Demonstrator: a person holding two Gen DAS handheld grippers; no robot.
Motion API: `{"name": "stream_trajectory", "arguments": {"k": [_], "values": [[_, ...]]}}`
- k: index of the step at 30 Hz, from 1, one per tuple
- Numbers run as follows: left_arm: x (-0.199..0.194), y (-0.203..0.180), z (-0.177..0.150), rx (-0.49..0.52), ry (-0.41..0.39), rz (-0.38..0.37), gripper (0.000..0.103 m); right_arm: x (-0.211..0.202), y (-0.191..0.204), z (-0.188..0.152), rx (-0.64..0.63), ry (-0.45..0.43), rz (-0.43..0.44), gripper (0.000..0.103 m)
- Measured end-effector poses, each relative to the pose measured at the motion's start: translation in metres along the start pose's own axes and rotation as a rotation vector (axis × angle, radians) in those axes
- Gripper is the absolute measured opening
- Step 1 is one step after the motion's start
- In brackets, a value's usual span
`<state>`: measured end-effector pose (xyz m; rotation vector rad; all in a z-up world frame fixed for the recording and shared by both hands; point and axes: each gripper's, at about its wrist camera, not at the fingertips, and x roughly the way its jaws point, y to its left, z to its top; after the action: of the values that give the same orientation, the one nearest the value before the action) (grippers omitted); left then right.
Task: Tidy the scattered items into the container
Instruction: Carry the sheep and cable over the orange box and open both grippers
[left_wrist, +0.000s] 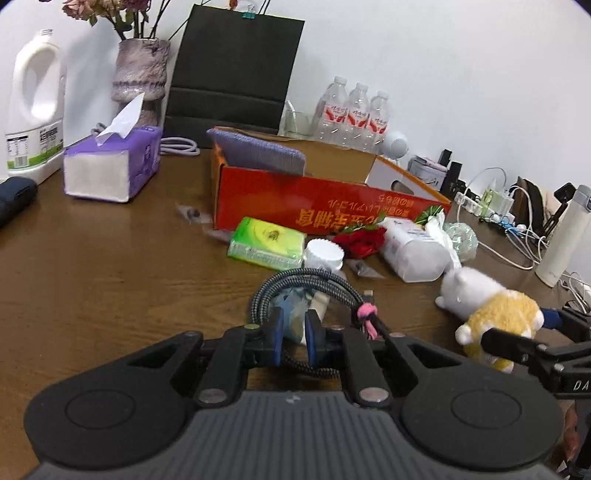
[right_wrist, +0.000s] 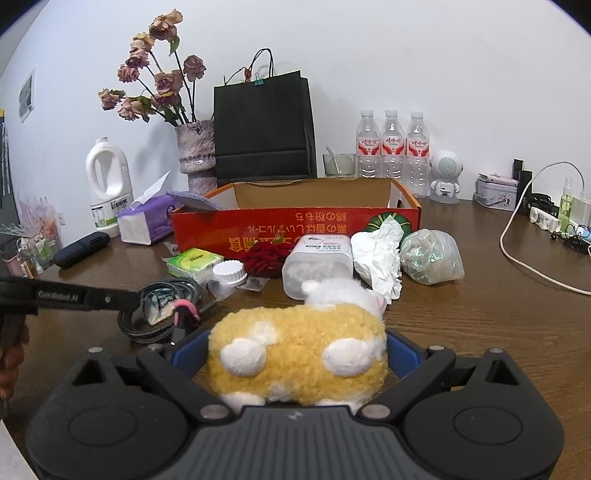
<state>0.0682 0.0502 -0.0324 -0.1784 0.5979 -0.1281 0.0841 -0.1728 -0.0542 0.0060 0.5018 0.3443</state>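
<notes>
Plush toy (right_wrist: 295, 354) hides the right gripper (right_wrist: 295, 360) fingertips; small packet (left_wrist: 293, 317) between left gripper (left_wrist: 294, 332) pads too blurred to identify; box (right_wrist: 295, 221) interior mostly hidden by its front wall.

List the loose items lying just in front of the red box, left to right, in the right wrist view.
Green tissue pack → white cap → red rose → clear tub → crumpled tissue → clear bag.

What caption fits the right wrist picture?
Right gripper hugging a yellow plush toy before the red box.
</notes>
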Motion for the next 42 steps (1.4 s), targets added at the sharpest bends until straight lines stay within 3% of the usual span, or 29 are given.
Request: {"name": "stream_trajectory", "arguments": {"k": [9,13,15,17,21,22,23,24,30,36,42], "values": [[-0.018,-0.006,0.001,0.037,-0.097,0.113,0.05,0.002,-0.001,-0.001,-0.001,0.007,-0.002,0.098],[-0.005,0.0,0.006,0.06,-0.063,0.183,0.051,0.005,0.0,-0.001,-0.004,0.013,0.006,0.098],[0.006,0.007,0.008,0.046,-0.039,0.218,0.046,0.005,0.001,-0.001,-0.006,0.012,0.013,0.098],[0.013,0.014,0.01,0.009,-0.023,0.204,0.045,0.004,0.001,-0.002,-0.009,0.013,0.016,0.098],[0.022,0.013,0.007,0.034,0.022,0.186,0.041,0.006,0.0,-0.002,-0.016,0.021,0.013,0.098],[0.022,0.011,0.007,0.049,0.022,0.181,0.036,0.007,0.0,-0.002,-0.021,0.021,0.011,0.098],[0.024,0.008,0.007,0.062,0.027,0.17,0.018,0.009,0.001,-0.002,-0.028,0.022,0.01,0.098],[0.025,0.006,0.007,0.075,0.033,0.161,0.011,0.01,0.003,-0.001,-0.035,0.024,0.007,0.098],[0.009,-0.007,0.009,0.117,-0.059,0.126,0.01,0.012,0.007,-0.002,-0.074,0.022,0.002,0.095],[-0.029,-0.021,0.029,0.12,-0.209,0.083,0.01,-0.004,0.008,0.011,-0.09,-0.064,0.019,0.093],[-0.04,-0.034,0.056,0.144,-0.293,0.056,0.011,-0.015,0.007,0.039,-0.114,-0.169,0.015,0.093]]}}
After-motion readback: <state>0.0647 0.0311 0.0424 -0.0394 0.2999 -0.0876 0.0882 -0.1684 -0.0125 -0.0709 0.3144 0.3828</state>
